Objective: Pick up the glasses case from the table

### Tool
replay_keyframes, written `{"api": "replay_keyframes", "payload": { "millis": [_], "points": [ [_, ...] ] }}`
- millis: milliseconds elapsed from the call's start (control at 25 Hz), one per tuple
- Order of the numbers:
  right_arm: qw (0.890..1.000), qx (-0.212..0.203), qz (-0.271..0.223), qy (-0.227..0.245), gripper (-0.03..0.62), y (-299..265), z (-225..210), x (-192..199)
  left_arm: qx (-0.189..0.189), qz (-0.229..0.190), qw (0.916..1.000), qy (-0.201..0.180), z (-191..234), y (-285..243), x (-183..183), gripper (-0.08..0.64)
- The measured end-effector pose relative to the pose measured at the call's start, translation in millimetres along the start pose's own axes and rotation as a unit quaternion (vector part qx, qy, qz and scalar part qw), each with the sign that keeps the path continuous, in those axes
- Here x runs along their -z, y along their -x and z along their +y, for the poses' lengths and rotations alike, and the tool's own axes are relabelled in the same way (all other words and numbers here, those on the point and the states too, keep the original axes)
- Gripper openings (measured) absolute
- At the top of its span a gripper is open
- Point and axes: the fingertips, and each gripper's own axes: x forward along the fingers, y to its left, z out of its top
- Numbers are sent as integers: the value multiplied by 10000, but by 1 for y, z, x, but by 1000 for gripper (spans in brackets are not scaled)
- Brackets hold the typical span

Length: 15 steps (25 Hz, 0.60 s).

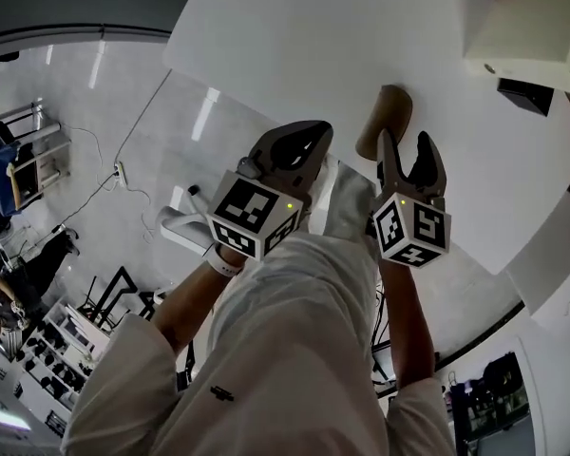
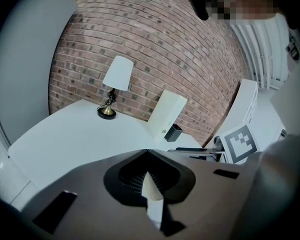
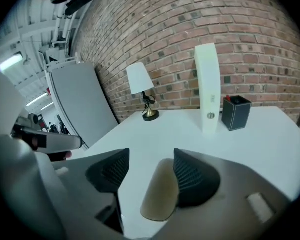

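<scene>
Bright, even light washes the white table [image 3: 155, 129] beyond the right claw [image 3: 151, 156], with faint shadows. Streaks of glare lie on the floor [image 1: 104, 141] left of the left claw [image 1: 309, 150]. Fisheye bends the edges; corners go dark; nearby jaws look soft.

We are finding the glasses case [image 3: 159, 199] lying on the table [image 3: 270, 139]; behind it are standing lamp [image 3: 141, 81] left, binder [image 3: 207, 84] middle, box [image 3: 236, 113] right.

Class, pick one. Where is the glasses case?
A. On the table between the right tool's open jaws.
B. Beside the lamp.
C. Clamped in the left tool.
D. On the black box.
A: the tan glasses case lies on the white table, between the spread jaws of the right tool.
</scene>
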Motion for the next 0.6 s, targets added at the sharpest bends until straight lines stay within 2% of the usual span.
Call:
{"api": "replay_keyframes", "payload": {
  "millis": [80, 160, 600],
  "points": [
    [9997, 91, 125, -162, 276, -7, -5, 10, -56, 35, 10000, -14, 5, -5, 6, 6],
    [9991, 194, 316, -220, 313, -15, -12, 21, -95, 55, 9999, 16, 9, -12, 12, 6],
    [9944, 779, 709, -104, 354, -48, -24, 63, -204, 204, 9996, 81, 32, -26, 39, 6]
  ]
}}
